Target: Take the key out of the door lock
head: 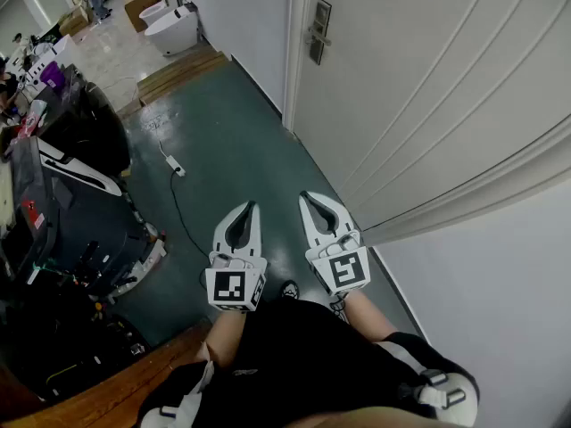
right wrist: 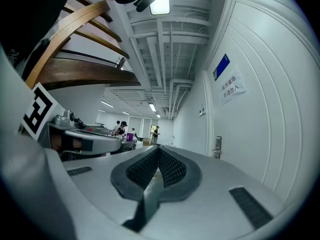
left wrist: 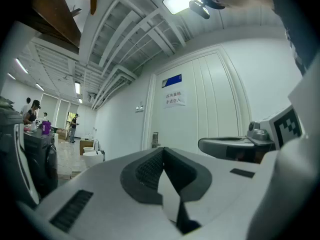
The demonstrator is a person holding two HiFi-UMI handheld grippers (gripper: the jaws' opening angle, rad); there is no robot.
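Task not started as far as we could judge. Both grippers were held level, side by side, close in front of the person's body above the green floor (head: pixel 223 141). The door lock (head: pixel 318 32) sat on the white door (head: pixel 428 87) well ahead and well apart from both. The left gripper (head: pixel 251 207) had its jaws together, ribbed pads meeting at the tips with nothing between them. The right gripper (head: pixel 304 195) was likewise closed on nothing, confirmed in its own view. Neither gripper touched the door. The whole job therefore remained: approach the lock, part one pair of jaws, clamp the key, draw it out. We could not make out the key in any view. In the head view the lock was a small dark plate with a lever handle. In the left gripper view it (left wrist: pixel 155 140) showed just above the jaw tips, and in the right gripper view (right wrist: pixel 218 146) to their right, too small in both to show a keyhole or key bow. So we assumed the key's place, in the lock, from the task and did not observe it. The notice on the door (left wrist: pixel 175 98) was unreadable. The right edge of the door ran out of the head view.
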